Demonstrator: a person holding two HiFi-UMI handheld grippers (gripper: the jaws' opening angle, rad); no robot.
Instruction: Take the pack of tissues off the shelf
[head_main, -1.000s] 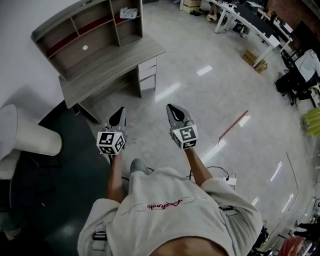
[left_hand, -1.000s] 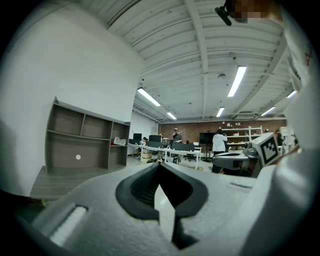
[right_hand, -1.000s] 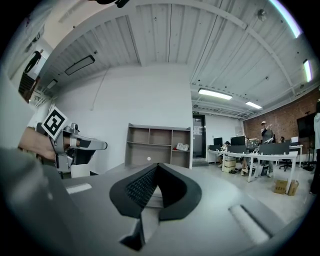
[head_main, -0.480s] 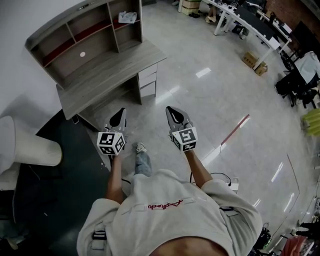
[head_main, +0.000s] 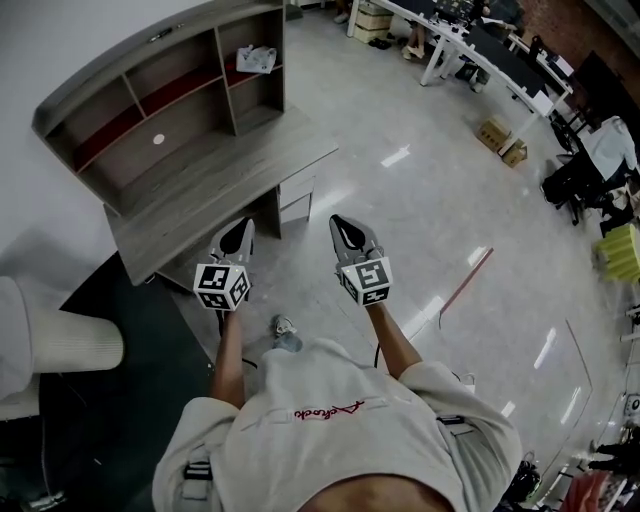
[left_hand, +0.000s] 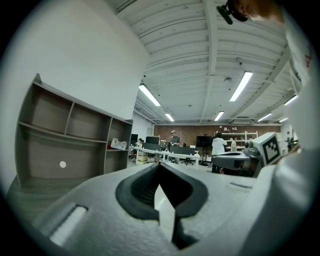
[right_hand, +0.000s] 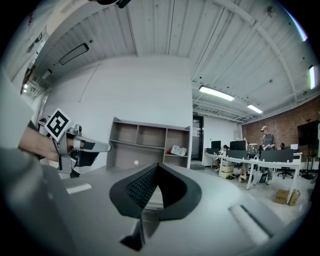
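The pack of tissues (head_main: 257, 58) is a small white packet in the upper right compartment of the grey shelf unit (head_main: 150, 110), which stands on a desk (head_main: 230, 165). It also shows in the left gripper view as the tissue pack (left_hand: 119, 144) and in the right gripper view as the tissue pack (right_hand: 178, 150), far off in both. My left gripper (head_main: 238, 232) and right gripper (head_main: 345, 225) are held side by side, level, in front of the person's body, short of the desk's near edge. Both are shut with nothing between the jaws, as the left gripper (left_hand: 159, 167) and right gripper (right_hand: 157, 167) show.
The desk has drawers (head_main: 295, 195) at its right end. A white ribbed cylinder (head_main: 70, 340) and a dark mat (head_main: 120, 400) lie to the left. Glossy floor with a red line (head_main: 465, 285) spreads right. Office tables (head_main: 480, 50), boxes (head_main: 495, 135) and people are far back.
The person has walked toward the desk, so desk and shelf sit lower and nearer in the head view. Both grippers keep the same pose and stay shut.
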